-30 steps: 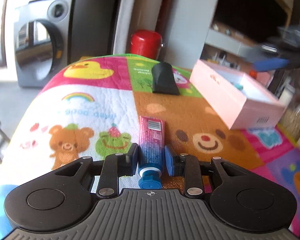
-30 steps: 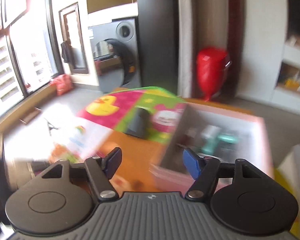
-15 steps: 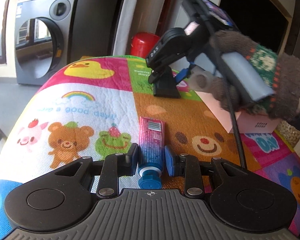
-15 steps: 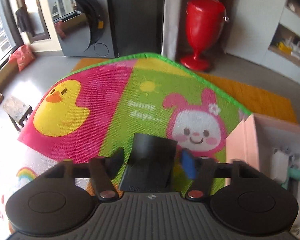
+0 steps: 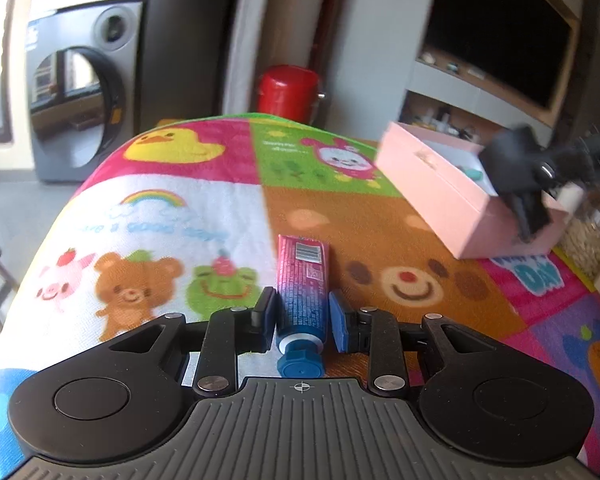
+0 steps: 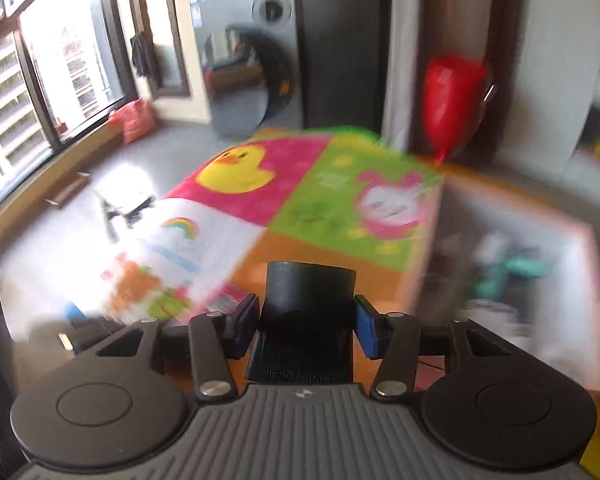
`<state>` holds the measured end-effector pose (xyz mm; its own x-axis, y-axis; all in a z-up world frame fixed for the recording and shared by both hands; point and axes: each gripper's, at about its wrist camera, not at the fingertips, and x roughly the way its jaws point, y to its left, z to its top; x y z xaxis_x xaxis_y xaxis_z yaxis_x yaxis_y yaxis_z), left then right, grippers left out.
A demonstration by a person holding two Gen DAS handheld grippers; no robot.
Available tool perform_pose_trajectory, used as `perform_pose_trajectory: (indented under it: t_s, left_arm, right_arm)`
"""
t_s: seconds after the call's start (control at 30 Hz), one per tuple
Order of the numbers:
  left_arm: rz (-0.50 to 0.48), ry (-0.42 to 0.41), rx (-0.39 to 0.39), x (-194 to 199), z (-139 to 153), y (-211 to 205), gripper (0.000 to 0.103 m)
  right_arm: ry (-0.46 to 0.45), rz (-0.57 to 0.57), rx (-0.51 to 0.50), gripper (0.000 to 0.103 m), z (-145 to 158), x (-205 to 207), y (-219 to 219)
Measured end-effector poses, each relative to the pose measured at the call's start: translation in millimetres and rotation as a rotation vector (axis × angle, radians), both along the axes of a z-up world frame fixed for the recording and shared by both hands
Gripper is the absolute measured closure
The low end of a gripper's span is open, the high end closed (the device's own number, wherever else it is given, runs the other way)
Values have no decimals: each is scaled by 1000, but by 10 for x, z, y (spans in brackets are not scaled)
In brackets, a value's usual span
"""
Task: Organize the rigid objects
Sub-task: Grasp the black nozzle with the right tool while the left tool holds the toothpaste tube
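L gripper (image 5: 302, 312): pads nearly together w/ the tube (image 5: 302, 280) between them, close to both sides near its blue cap; can't tell if they actually clamp it. Tube lies flat on the mat (image 5: 172, 208) that covers the counter, cap toward the camera, barcode end pointing to the far edge, about mid-counter. Gripper sits low, just over the mat, aimed level at the far edge

R gripper (image 6: 306, 322): clamped on a black part (image 6: 306, 312), pads pressing its two sides, part's round opening pointing away from the camera. Held up off the mat, view tilted down over the counter; frame blurred. In L view the R gripper (image 5: 528, 192) w/ the black part shows as a dark blur at the box's near right corner, over its rim

Box (image 5: 432, 184): pink, open top, at the counter's right edge, angled. Inside: a teal item (image 6: 516, 272) plus other stuff too blurred to ID

Beyond the far edge: red bin (image 5: 288, 90), washer (image 5: 80, 100) on the left
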<state>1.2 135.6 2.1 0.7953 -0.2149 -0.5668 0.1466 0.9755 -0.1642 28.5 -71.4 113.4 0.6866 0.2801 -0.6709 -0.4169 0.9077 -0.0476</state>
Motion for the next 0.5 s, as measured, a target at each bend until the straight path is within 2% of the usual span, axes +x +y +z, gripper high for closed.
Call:
perform_pose_trajectory:
  t_s: [0.1,0.27,0.43,0.5]
  left_arm:
    - [-83,13,16,-72,2,-181,71]
    - [-135,41,58,-154,27,-583,70]
    - [-215,90,11,-119,27,-825,64]
    - [-210,98,26,-106,25,-870,64]
  right_arm:
    - [11,-45,-29,53,-161,-225,-335]
    - [38,-135,-57,53,-555,-475,-791]
    - [64,-168,6,53,-716,-627,-1017]
    - [55,-179,20,52,-770,-672,-1056]
